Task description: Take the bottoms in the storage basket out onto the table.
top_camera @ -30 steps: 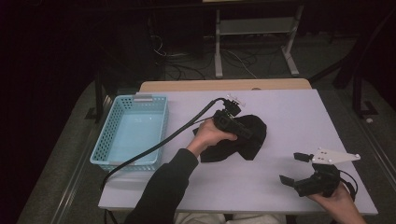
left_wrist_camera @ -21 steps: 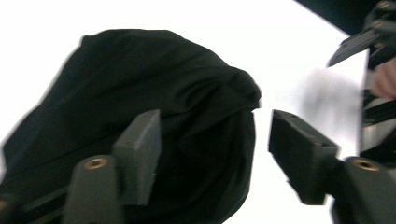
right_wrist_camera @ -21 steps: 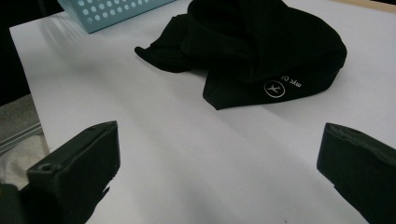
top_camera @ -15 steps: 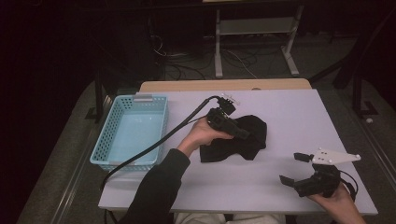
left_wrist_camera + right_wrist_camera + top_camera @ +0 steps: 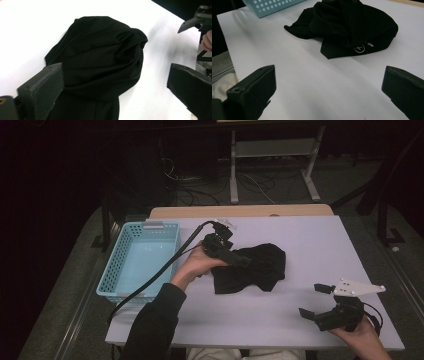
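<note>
A crumpled black cloth (image 5: 260, 270) lies in the middle of the white table (image 5: 320, 240). My left gripper (image 5: 244, 260) hovers over the cloth's left edge, pointing right. Its jaws have just been opening and now stand wide, with the cloth (image 5: 100, 57) below and beyond them and no pad pressing on it. In the left gripper view the gripper (image 5: 115, 92) frames the bunched fabric. My right gripper (image 5: 311, 300) rests open near the front right corner. Its own view shows the gripper (image 5: 329, 87) over bare table, with the cloth (image 5: 352, 27) and its small white logo farther off.
A light blue perforated basket (image 5: 159, 226) stands at the table's left side, and its corner (image 5: 272, 6) shows in the right gripper view. The left gripper's black cable (image 5: 160, 275) trails across the basket's front right corner. The other gripper (image 5: 197, 20) shows far off.
The left gripper has drawn back to the left along the cloth and its jaws have spread apart, letting go of the fabric. The right gripper has stayed where it was.
</note>
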The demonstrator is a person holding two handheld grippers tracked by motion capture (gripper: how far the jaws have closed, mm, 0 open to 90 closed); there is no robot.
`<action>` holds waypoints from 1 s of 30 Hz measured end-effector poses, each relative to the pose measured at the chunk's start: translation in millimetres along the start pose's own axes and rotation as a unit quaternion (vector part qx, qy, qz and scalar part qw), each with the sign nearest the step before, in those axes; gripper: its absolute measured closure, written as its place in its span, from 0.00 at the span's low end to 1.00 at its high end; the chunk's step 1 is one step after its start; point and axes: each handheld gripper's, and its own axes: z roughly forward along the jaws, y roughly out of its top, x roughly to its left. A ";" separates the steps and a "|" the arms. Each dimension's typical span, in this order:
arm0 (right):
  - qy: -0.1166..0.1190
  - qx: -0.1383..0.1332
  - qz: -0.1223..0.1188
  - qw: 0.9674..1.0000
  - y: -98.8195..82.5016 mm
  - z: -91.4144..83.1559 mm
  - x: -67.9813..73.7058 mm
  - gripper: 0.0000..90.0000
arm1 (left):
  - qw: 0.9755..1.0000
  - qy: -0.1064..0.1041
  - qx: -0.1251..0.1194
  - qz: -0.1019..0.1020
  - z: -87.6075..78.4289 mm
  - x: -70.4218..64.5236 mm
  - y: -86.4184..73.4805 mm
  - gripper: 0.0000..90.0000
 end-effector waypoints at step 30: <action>-0.001 0.001 -0.001 1.000 0.0 0.6 -0.1 0.00 | 0.997 0.059 -0.051 -0.003 -66.9 -1.4 -48.4 0.00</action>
